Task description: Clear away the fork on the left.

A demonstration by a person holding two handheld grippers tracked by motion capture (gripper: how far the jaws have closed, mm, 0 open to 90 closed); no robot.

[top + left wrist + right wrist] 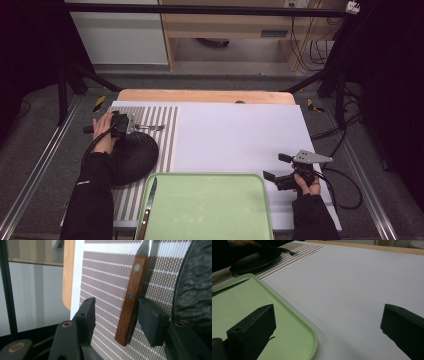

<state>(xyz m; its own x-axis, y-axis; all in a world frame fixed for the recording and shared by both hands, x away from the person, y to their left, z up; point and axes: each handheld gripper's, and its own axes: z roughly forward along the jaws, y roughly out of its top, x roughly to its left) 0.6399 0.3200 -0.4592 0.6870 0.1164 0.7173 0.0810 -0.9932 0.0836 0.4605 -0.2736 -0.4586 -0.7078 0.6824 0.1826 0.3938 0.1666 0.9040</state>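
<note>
Left gripper [113,322] half-closed around wooden-handled fork [130,300] lying on brown-striped placemat [105,277] beside black textured plate [197,290], one pad touching the handle, the other clear; right gripper [329,327] released wide beside pale green tray [294,335]

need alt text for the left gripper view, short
A wooden handle of a piece of cutlery lies on a striped placemat between the two black jaws of the left gripper; one jaw looks to touch it, the other stands apart. A dark textured plate sits at the right edge.
</note>
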